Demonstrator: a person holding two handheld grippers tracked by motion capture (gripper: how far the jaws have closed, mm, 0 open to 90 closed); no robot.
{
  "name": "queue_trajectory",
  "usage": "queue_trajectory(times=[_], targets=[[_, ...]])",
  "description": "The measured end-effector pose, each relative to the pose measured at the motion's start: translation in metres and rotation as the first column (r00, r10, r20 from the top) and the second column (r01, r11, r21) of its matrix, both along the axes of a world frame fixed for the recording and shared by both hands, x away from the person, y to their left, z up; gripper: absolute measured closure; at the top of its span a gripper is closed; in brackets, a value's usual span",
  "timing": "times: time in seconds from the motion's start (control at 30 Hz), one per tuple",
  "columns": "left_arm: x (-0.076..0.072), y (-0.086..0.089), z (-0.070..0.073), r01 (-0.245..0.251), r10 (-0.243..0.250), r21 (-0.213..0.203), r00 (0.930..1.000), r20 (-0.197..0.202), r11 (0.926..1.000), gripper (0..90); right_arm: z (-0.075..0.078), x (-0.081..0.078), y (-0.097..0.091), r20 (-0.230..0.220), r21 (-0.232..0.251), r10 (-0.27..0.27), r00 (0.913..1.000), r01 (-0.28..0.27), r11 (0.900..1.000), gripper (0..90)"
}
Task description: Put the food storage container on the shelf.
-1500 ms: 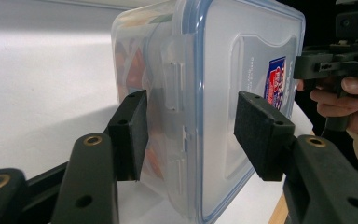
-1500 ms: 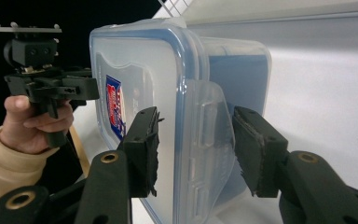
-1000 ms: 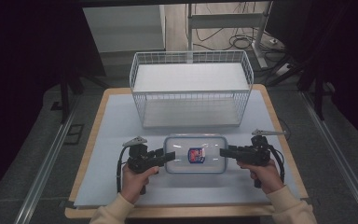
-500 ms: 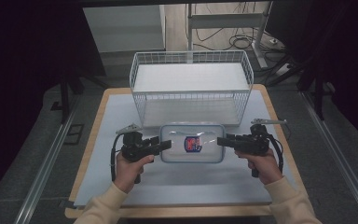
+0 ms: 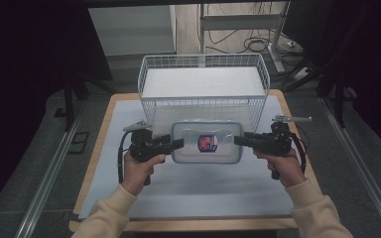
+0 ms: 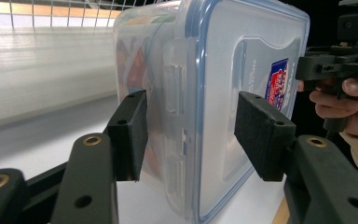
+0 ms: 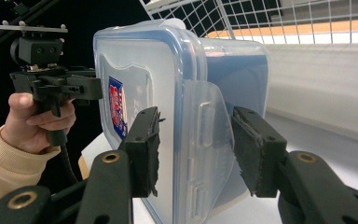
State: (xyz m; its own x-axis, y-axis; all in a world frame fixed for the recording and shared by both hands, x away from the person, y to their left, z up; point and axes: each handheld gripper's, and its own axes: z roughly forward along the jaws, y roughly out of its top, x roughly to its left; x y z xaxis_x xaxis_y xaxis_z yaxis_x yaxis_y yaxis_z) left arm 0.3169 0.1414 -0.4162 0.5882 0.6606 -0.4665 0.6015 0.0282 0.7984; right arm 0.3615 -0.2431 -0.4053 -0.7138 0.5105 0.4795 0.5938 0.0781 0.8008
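Midway, the clear lidded container (image 5: 207, 142) hangs above the counter (image 5: 193, 198) just short of the wire basket (image 5: 203, 89), left gripper (image 5: 174, 144) and right gripper (image 5: 239, 140) fingers clamped on its ends, basket unreached.

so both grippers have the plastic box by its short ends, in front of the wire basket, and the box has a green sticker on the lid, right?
Not quite: the sticker on the lid of the plastic box is red and blue, not green, as the high view shows. The rest holds: the left gripper and right gripper take its short ends, in front of the wire basket.
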Motion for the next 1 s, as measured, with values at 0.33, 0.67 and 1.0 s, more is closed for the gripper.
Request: queue_trajectory(times=[0.33,0.67,1.0], targets=[[0.01,0.002,0.022,-0.008,0.008,0.009,0.9994,0.034,0.9999,45.4,0.023,0.011,0.003,0.037,-0.009,0.003,0.9993,-0.003,1.0,52.8],[0.028,0.008,0.055,-0.013,0.012,0.011,0.9969,0.077,0.9998,44.9,0.061,0.03,0.011,0.087,-0.007,0.002,0.9962,-0.002,1.0,52.8],[0.062,0.014,0.092,-0.023,0.022,0.008,0.9941,0.107,0.9997,44.9,0.099,0.065,0.018,0.108,-0.01,0.006,0.9942,-0.005,0.9999,52.7]])
